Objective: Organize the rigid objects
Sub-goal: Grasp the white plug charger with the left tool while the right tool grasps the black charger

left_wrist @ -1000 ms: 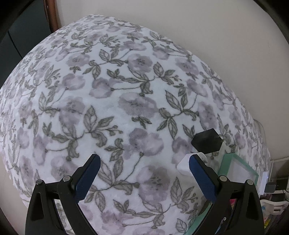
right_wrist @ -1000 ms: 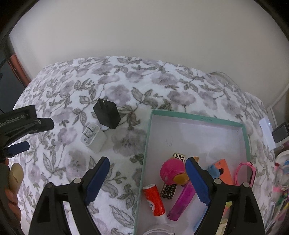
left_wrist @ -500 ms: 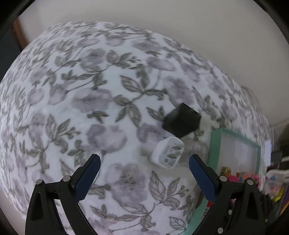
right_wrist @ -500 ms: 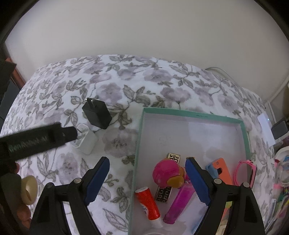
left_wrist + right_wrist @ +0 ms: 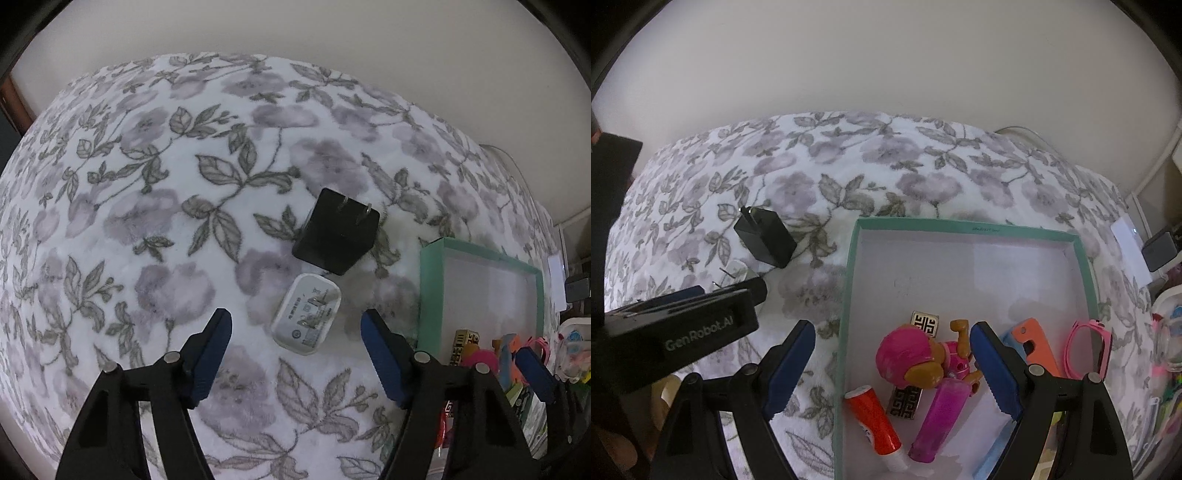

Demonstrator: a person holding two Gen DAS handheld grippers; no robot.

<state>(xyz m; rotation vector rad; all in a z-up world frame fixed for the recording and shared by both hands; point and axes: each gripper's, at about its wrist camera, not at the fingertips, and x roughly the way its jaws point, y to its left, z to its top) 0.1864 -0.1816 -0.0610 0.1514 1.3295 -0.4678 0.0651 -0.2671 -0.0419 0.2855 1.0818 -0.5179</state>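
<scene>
A white charger [image 5: 306, 319] lies prongs-up on the floral blanket, between and just beyond the open jaws of my left gripper [image 5: 295, 332]. A black charger [image 5: 337, 236] lies just beyond it. In the right wrist view the black charger [image 5: 764, 237] shows clearly, and the white charger [image 5: 733, 273] is mostly hidden behind the left gripper [image 5: 701, 306]. My right gripper [image 5: 892, 349] is open and empty over the near end of the green-rimmed box [image 5: 960, 226], above a pink toy figure [image 5: 916, 358], a red tube [image 5: 873, 421] and a purple tube [image 5: 936, 421].
The box [image 5: 432, 266] stands right of the chargers. It also holds patterned tiles [image 5: 925, 323] and an orange piece [image 5: 1036, 345]. Pink glasses [image 5: 1087, 349] lie over its right rim. Clutter sits off the blanket's right edge [image 5: 1160, 251]. A wall runs behind.
My left gripper has swung right and come down toward the white charger, which now sits between its jaws. The right gripper has drifted slightly over the box.
</scene>
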